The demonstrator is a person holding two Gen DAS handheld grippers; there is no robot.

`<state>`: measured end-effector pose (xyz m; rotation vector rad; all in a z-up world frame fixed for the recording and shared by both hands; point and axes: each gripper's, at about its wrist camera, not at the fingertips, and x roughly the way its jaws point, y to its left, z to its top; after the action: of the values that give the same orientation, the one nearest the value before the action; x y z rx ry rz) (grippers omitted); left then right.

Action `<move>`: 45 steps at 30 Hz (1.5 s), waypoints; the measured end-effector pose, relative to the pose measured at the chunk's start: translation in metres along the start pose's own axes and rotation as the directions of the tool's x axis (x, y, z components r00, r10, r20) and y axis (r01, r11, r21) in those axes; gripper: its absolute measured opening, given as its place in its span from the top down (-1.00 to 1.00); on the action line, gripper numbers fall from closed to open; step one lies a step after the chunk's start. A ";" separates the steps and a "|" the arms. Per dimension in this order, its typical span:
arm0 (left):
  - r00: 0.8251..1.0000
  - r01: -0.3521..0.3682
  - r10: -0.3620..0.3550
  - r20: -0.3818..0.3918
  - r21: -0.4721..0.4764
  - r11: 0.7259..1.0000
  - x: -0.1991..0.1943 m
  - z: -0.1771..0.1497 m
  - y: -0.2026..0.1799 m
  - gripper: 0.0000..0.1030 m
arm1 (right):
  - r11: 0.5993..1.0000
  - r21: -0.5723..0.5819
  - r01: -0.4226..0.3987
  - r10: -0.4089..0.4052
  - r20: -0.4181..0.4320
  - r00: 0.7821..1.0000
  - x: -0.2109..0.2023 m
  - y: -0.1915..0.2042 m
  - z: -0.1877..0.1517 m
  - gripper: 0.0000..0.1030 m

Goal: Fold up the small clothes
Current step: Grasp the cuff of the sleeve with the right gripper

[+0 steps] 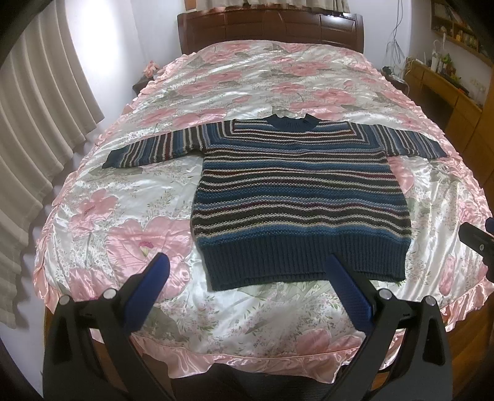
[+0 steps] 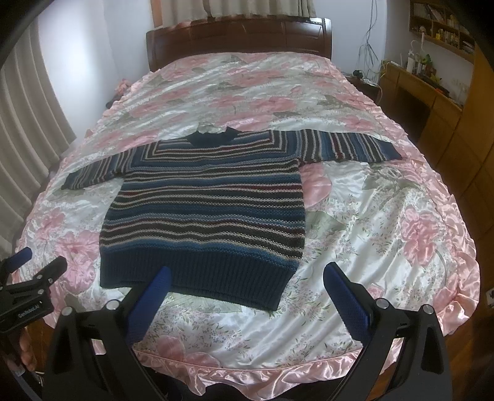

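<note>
The striped sweater (image 1: 296, 191) lies flat on the bed's floral cover (image 1: 129, 197), hem toward the foot of the bed, both sleeves spread sideways, probably so folding can start. The left claw (image 1: 247, 271) and the right claw (image 2: 244, 280) hover near the hem, both spread wide and holding nothing.

The items on the shelves (image 2: 444, 27) far ahead and right of the right gripper (image 2: 247, 279) are too small to identify. Only a sliver of that gripper shows at the left wrist view's right edge.
</note>
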<state>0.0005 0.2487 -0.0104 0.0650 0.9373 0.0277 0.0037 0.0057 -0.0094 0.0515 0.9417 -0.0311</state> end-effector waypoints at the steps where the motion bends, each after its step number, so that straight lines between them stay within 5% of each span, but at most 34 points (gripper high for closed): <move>1: 1.000 -0.001 0.001 -0.002 0.000 1.000 0.001 -0.001 0.001 -0.95 | 1.000 0.001 0.000 0.000 -0.002 1.000 0.001 0.000 0.000 -0.93; 6: 1.000 -0.003 0.003 -0.014 0.002 1.000 0.009 0.001 -0.001 -0.95 | 1.000 0.006 -0.013 0.013 -0.016 1.000 0.008 -0.002 0.001 -0.93; 12: 0.998 -0.005 0.005 -0.056 -0.001 1.000 0.037 0.010 -0.007 -0.95 | 0.981 0.060 -0.183 0.185 -0.031 0.982 0.039 -0.026 0.009 -0.93; 17: 0.998 -0.017 0.017 -0.056 0.005 1.000 0.071 0.041 -0.029 -0.95 | 0.999 0.037 -0.033 0.032 0.028 0.999 0.066 -0.073 0.037 -0.93; 25: 1.000 0.016 -0.016 -0.010 -0.008 1.000 0.148 0.138 -0.111 -0.95 | 0.973 0.119 0.198 -0.184 -0.124 0.975 0.163 -0.221 0.144 -0.93; 35: 0.997 0.078 -0.078 -0.028 0.008 0.997 0.263 0.254 -0.255 -0.95 | 0.922 0.317 0.222 -0.113 -0.327 0.938 0.309 -0.403 0.224 -0.93; 40: 0.995 0.091 -0.090 -0.051 0.018 0.996 0.312 0.276 -0.314 -0.95 | 0.902 0.376 0.213 -0.069 -0.362 0.930 0.355 -0.450 0.236 -0.93; 45: 0.992 0.103 -0.104 -0.066 -0.013 0.995 0.342 0.278 -0.332 -0.95 | 0.886 0.416 0.204 -0.039 -0.372 0.928 0.386 -0.473 0.239 -0.84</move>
<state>0.4255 -0.0773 -0.1440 0.0066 1.0059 -0.0619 0.4005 -0.4822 -0.1961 0.4404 1.2851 -0.3720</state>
